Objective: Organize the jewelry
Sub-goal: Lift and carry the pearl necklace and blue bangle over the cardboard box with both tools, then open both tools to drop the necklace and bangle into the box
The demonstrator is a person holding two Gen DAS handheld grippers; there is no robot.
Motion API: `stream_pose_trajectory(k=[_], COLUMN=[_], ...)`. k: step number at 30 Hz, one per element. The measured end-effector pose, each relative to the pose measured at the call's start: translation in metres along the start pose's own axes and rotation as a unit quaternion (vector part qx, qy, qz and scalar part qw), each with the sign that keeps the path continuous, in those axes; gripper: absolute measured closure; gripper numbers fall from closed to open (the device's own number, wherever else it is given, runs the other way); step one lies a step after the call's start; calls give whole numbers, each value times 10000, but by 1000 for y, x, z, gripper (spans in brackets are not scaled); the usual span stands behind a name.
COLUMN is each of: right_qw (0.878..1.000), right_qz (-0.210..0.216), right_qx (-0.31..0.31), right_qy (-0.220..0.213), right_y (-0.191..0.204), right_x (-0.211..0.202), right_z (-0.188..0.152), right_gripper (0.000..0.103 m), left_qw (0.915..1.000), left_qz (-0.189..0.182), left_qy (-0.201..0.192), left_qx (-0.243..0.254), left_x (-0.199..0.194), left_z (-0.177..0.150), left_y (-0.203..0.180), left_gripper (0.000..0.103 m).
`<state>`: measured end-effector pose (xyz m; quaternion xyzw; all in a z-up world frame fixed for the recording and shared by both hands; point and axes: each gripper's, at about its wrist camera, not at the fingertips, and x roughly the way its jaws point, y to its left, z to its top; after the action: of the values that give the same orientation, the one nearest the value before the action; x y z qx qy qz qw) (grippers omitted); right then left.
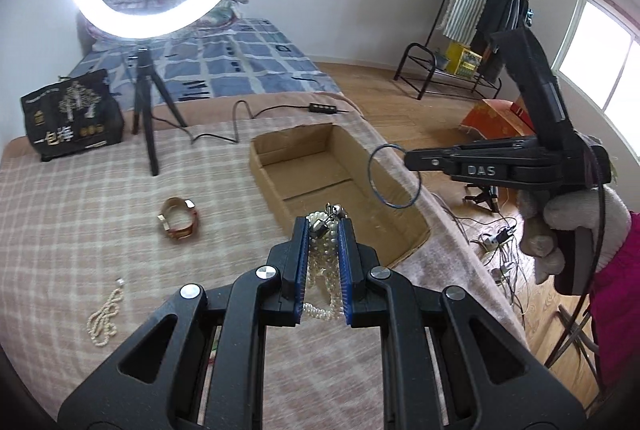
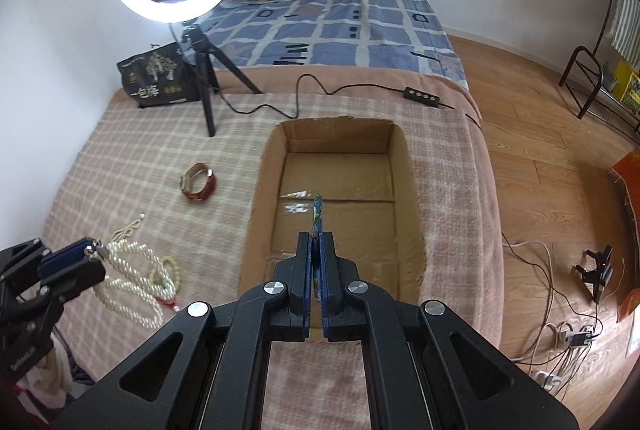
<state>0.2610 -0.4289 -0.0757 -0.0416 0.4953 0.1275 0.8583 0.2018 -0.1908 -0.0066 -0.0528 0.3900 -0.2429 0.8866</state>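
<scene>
Gripped in the left gripper (image 1: 324,226): a bunch of pearl necklaces (image 1: 325,262), pinched between the blue pads with the jaws nearly together. Showed clasp ends poking out past the fingertips and loops trailing back under the claw. From the right wrist view, saw those loops hanging below and right of the left claw; could not tell whether touching the plaid blanket (image 1: 80,210).

Clamped fully in the right gripper (image 2: 318,238): a thin bangle (image 1: 370,170), held by its rim and jutting out beyond the fingertips, edge-on in that claw's own view. Held by a gloved hand (image 1: 576,226), well right of the left claw.

Found the cardboard box (image 2: 340,138) open-topped directly ahead of and beneath the right claw, with the bangle over its inside. From the left claw, placed the box just ahead and to the right, and the pearls near its closest corner.

Noted, lying on the blanket left of both claws:
- a red strap bracelet (image 1: 182,235), ahead and left of the left claw
- a small pearl strand (image 1: 105,318), further left and nearer
- a green bead bracelet (image 2: 166,276), just beside the hanging loops; could not tell whether lying or hanging

Spotted a ring light (image 1: 120,18) on its tripod far ahead of the left claw
</scene>
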Motion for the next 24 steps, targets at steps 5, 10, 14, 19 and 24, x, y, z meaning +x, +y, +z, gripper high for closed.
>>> stream_pose_trajectory(k=[5,10,14,19,24], right_qw=[9999,10000,10000,10000,9998], right_qz=[-110,-79,-47,35,150], right_qx=[-22,13,42,78,89], right_qy=[40,17,40,39,79], right_y=[-19,-33,-40,-46,-46], right_x=[14,29,43,59,73], right_z=[15,30,41,47,50], right_gripper=[101,101,101,101,101], left_qw=[9999,9998,9997,9993,9987], left_qz=[-100,-188,-206,-250,-259], left_qy=[-25,29,108,261,424], left_qx=[91,68,61,48,70], left_x=[21,43,61,79,91], left_z=[16,25,25,20,16], left_y=[-20,-30,-35,-38,-39], left_gripper=[91,91,91,91,91])
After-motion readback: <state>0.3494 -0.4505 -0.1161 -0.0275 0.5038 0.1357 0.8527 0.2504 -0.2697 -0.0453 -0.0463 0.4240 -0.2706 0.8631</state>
